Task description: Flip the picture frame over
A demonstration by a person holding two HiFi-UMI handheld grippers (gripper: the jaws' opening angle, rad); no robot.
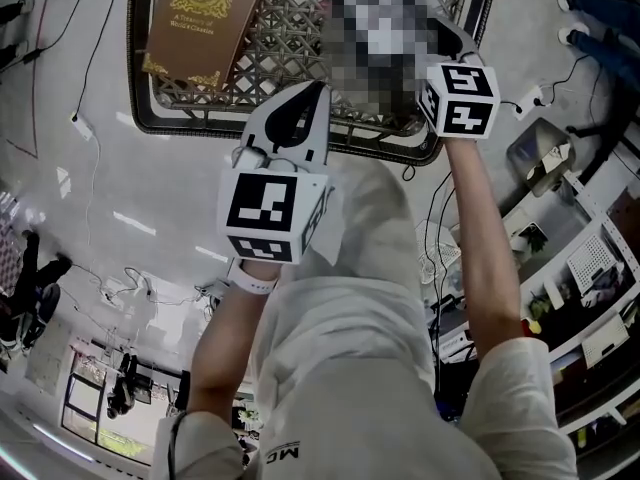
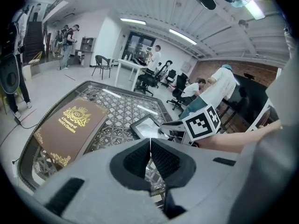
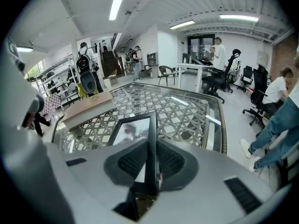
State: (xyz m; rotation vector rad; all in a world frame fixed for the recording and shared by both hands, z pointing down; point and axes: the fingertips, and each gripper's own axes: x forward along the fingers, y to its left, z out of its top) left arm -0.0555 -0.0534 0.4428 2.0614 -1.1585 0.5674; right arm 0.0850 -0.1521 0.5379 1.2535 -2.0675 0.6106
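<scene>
Clamping one picture frame [image 3: 132, 129] is the right tool [image 3: 151, 146] (left tool [image 2: 150, 147] empty).

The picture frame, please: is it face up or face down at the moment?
Face up: the picture frame shows its reflective glass front, one edge clamped between the right gripper's jaws.

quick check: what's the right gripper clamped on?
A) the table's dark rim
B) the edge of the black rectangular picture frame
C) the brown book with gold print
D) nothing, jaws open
B: the right gripper view shows the right gripper with its jaws shut on one edge of the black rectangular picture frame. The brown book with gold print lies apart from it on the glass-topped lattice table.
</scene>
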